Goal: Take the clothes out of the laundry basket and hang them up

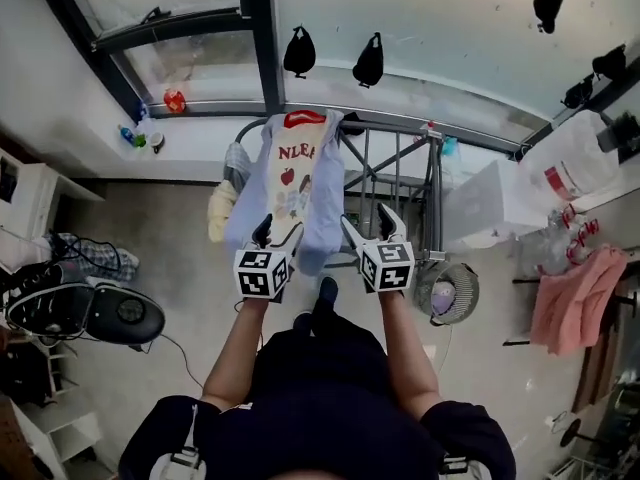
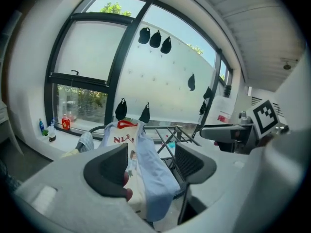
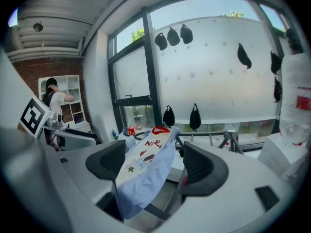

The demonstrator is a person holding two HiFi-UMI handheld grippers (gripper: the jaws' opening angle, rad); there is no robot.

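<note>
Light-blue printed shirt (image 1: 297, 183) already draped over drying rack (image 1: 400, 128), other garments (image 1: 228, 193) beside it; left gripper (image 1: 280, 230) and right gripper (image 1: 367, 223) both spread, holding nothing, near its hem; laundry basket out of view; remaining load unknowable.

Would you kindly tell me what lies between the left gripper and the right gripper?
In the head view, the lower end of the hanging light-blue shirt lies between the open left gripper and open right gripper.
</note>
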